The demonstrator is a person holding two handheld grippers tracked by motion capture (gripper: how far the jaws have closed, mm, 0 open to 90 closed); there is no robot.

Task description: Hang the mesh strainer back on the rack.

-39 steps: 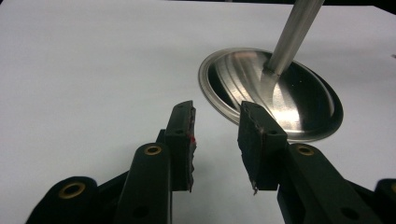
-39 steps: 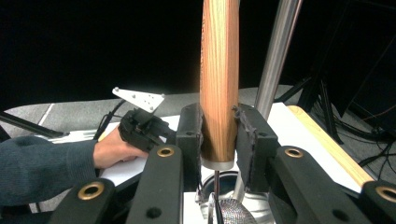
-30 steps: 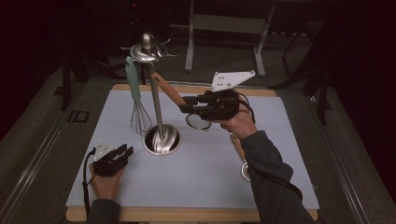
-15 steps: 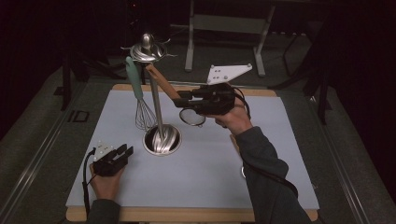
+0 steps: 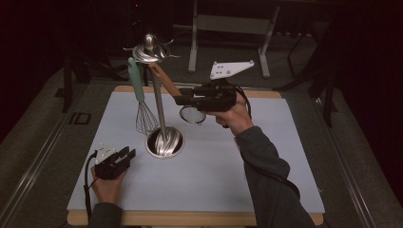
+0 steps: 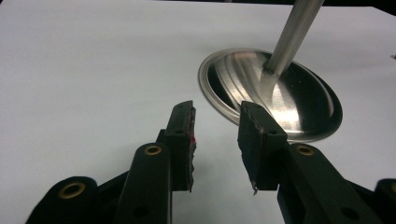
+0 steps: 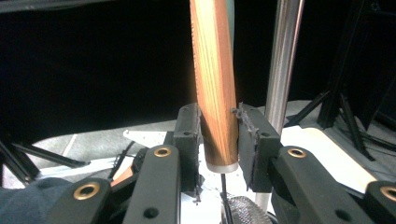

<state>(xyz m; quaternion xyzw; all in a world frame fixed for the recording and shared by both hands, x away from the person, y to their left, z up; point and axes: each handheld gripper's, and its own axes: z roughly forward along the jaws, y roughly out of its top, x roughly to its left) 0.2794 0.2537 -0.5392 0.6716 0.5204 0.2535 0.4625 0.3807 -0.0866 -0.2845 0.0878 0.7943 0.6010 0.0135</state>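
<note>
Right gripper [image 5: 183, 99] nudged the wooden-handled strainer [image 5: 164, 78] up toward the rack [image 5: 159, 109], jaws just easing off it. Left gripper [image 5: 124, 156] sits open on the surface [image 5: 285, 156].

You get the high view from above your side, looking forward and down over the whole mat [image 5: 285, 156]. Left gripper view: low, close, facing the stand [image 6: 271, 93] base. Right gripper view: raised, tight on the handle [image 7: 215, 79], facing the pole. All three share the stand [image 5: 159, 109].
</note>
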